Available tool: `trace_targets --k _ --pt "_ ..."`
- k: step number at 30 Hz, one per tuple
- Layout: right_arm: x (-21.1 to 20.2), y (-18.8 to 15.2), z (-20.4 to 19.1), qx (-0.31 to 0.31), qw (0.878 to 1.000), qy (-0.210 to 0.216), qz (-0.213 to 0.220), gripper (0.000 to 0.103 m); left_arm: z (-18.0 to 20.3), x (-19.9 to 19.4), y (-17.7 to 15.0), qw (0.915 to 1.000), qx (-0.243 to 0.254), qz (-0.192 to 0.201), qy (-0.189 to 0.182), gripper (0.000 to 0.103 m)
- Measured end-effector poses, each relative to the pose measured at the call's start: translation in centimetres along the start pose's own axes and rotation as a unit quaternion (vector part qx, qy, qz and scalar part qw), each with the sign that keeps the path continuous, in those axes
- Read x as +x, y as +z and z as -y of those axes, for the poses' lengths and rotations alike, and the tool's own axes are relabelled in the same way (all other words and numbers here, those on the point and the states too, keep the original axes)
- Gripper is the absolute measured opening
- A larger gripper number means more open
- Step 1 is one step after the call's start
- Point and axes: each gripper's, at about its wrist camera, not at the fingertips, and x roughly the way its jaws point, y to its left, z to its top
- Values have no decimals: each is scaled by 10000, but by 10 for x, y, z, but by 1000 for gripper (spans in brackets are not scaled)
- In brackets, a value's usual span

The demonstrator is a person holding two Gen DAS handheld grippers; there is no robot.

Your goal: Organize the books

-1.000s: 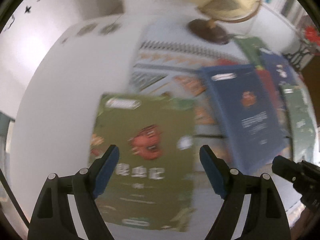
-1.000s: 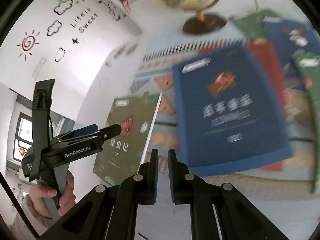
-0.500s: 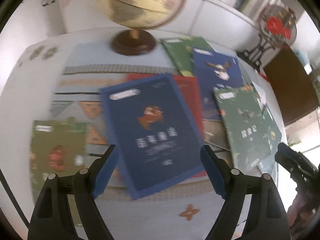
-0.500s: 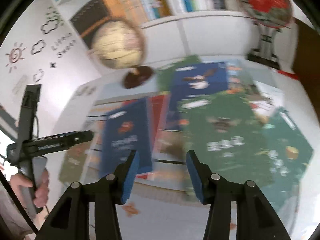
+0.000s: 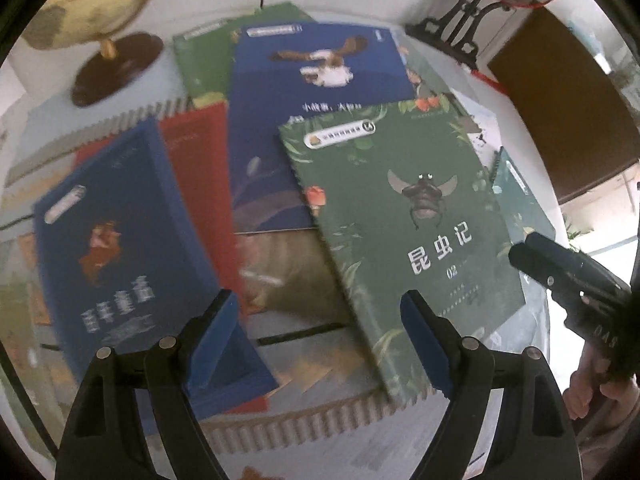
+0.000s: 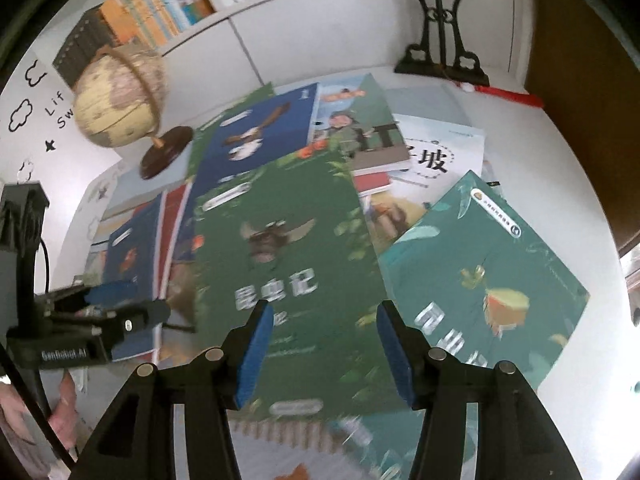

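Several books lie overlapped on a white table. A dark green beetle book (image 5: 404, 232) lies on top in the middle; it also shows in the right wrist view (image 6: 280, 264). A blue book (image 5: 120, 248) lies left on a red book (image 5: 200, 160). A blue bird book (image 5: 316, 92) lies behind. A teal book (image 6: 484, 280) lies right. My left gripper (image 5: 316, 332) is open and empty above the gap between the blue and green books. My right gripper (image 6: 320, 344) is open and empty over the green book's near end.
A globe (image 6: 120, 104) on a brown base stands at the back left. A black iron stand (image 6: 440, 52) with a red ornament stands at the back right. A bookshelf (image 6: 180, 4) runs behind the table. A patterned mat (image 5: 304, 420) lies under the books.
Both grippers swung right from the olive book at the left to the middle pile. The right gripper went from shut to open. The left gripper stayed open.
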Motion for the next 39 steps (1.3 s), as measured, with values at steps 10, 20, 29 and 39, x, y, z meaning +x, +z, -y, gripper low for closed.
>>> trace_targets --k 10,20,29,39 --pt "47 27 35 33 9965 807 -196 52 18 23 -1 10000 12 -76 24 82" --pt "63 37 31 91 9934 1142 -46 54 32 25 -5 10000 77 -18 22 82" --pt "44 1 13 49 9887 1455 -350 55 9 14 -35 9972 -519 -161 -510 82" --pt "25 -70 5 888 9733 2069 -455 43 -23 -6 -67 9923 -806 -124 -929 65"
